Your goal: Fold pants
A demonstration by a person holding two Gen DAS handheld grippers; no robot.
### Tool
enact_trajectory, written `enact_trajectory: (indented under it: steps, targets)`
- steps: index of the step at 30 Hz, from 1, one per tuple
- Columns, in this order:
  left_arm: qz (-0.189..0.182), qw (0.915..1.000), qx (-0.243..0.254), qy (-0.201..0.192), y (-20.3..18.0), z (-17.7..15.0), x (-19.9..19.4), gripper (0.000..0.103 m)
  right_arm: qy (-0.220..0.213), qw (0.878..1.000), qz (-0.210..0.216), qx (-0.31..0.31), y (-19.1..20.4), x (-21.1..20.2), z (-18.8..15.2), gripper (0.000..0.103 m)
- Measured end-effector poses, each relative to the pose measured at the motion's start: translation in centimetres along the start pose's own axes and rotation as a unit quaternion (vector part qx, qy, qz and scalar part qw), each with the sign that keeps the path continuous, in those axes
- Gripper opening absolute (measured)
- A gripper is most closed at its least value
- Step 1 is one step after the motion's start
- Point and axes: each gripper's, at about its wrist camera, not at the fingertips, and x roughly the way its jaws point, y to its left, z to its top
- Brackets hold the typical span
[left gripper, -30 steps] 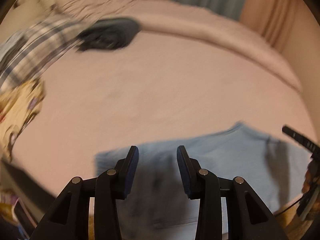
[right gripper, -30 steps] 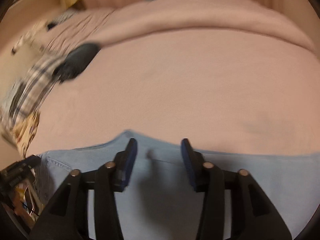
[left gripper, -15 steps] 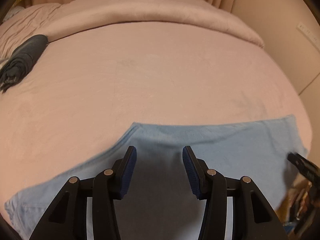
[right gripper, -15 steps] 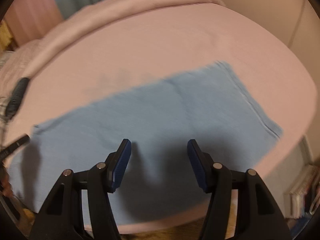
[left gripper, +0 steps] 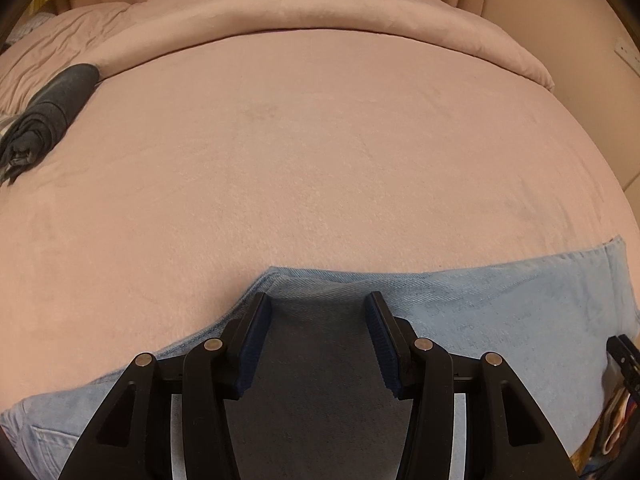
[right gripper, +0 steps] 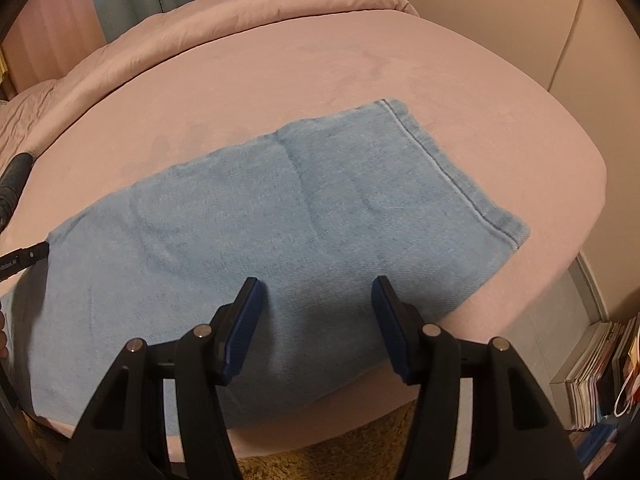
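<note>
Both of your hands have swung across the bed [left gripper: 320, 152] in the last second and have now settled above the pants [right gripper: 280, 216], so the blur of a moment ago has given way to a steady look at the cloth. The pants lie flat along the near edge of the bed as a pale blue denim strip, the hemmed leg end toward the bed's corner in the right wrist view and the bend near the crotch just ahead of your left gripper [left gripper: 318, 316]. Its fingers have widened a little since a second ago and now stand spread with nothing between them but the shadowed denim beneath. The right gripper [right gripper: 316, 304] is likewise spread and empty, hanging over the middle of the leg. Nothing is pinched yet, so I judge the lengthwise fold is done and you are placed to start the next one. That likely means taking the hem end with the right and carrying it toward the waist. The dark rolled garment [left gripper: 48, 108] sits well apart at the far left, out of the way.
</note>
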Motion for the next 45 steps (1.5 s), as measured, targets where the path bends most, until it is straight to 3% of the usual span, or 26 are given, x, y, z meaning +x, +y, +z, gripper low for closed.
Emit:
enact_trajectory:
  steps: [8, 12, 16, 20, 26, 33, 37, 40, 43, 45]
  targets:
    - [-0.003, 1.0000, -0.001, 0.005, -0.4, 0.7, -0.5, 0.048, -0.004, 1.000, 0.006, 0.014, -0.9, -0.5, -0.3, 0.055]
    - [-0.068, 0.9976, 0.004, 0.009, -2.0, 0.4, -2.7, 0.046, -0.002, 0.999, 0.019, 0.047, -1.7, -1.5, -0.1, 0.056]
    - [-0.112, 0.9927, 0.044, -0.002, -5.5, -0.7, -4.9, 0.046, -0.011, 0.996, 0.045, 0.083, -3.2, -2.8, 0.1, 0.057]
    - [-0.149, 0.9855, 0.080, 0.015, -8.8, -2.3, -5.1, 0.046, -0.008, 0.995, 0.014, 0.095, -4.8, -3.3, 0.1, 0.063]
    - [-0.133, 0.9842, 0.095, 0.068, -10.4, -4.1, -2.0, 0.046, -0.007, 0.990, 0.015, 0.137, -7.5, -3.2, 0.0, 0.066]
    - [-0.106, 0.9859, 0.118, 0.054, -11.3, -4.8, -1.7, 0.050, -0.009, 0.980, 0.067, 0.185, -9.5, -1.9, 0.0, 0.070]
    - [-0.108, 0.9854, 0.121, 0.052, -11.2, -4.9, -1.5, 0.053, -0.007, 0.977, 0.088, 0.194, -9.6, -0.8, 0.2, 0.071]
    - [-0.117, 0.9849, 0.117, 0.051, -10.6, -4.6, -1.6, 0.054, -0.014, 0.980, 0.087, 0.179, -9.1, -0.4, 0.7, 0.065]
    - [-0.127, 0.9840, 0.116, 0.045, -10.1, -4.9, -1.9, 0.057, -0.028, 0.975, 0.089, 0.203, -10.0, 0.2, 0.9, 0.037]
    - [-0.135, 0.9835, 0.112, 0.045, -10.1, -4.7, -2.2, 0.057, -0.038, 0.968, 0.107, 0.225, -10.8, 0.6, 1.2, 0.011]
